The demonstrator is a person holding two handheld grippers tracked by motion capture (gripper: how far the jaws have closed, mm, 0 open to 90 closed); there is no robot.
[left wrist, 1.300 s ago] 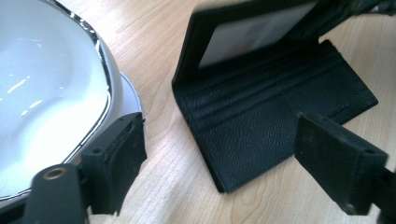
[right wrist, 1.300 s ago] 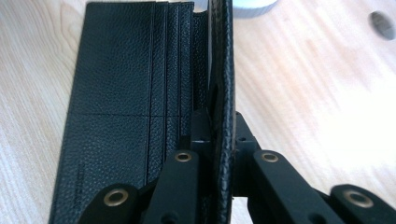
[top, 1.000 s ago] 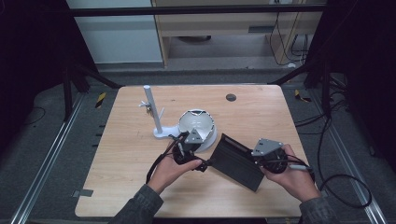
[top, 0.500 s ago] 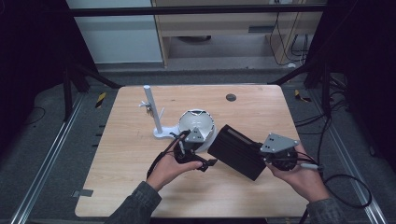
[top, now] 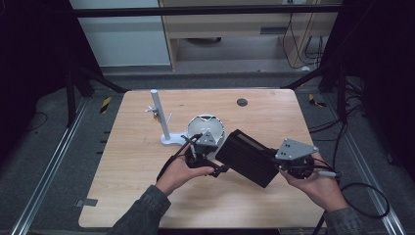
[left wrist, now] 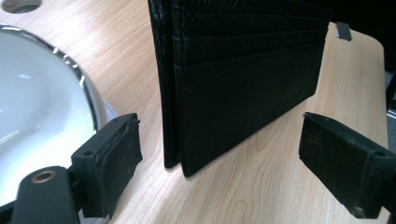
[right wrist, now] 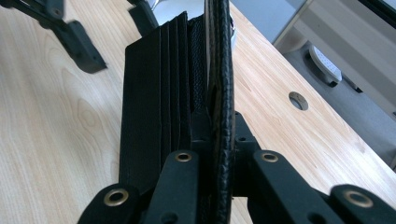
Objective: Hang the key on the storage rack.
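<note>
On the tabletop, a white stand and a white bowl sit left of centre. The left tool gapes wide beside the black wallet, which the right tool clamps, lifted upright.

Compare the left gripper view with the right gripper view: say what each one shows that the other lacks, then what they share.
Left gripper view alone: the wallet's card-slot face between open fingers, apart from both, and the white bowl beside it. Right gripper view alone: the wallet edge-on, its fanned pockets, the right gripper clamped on its outer cover, the left gripper farther off. Both: the black wallet, the wooden table and a round hole in it.
</note>
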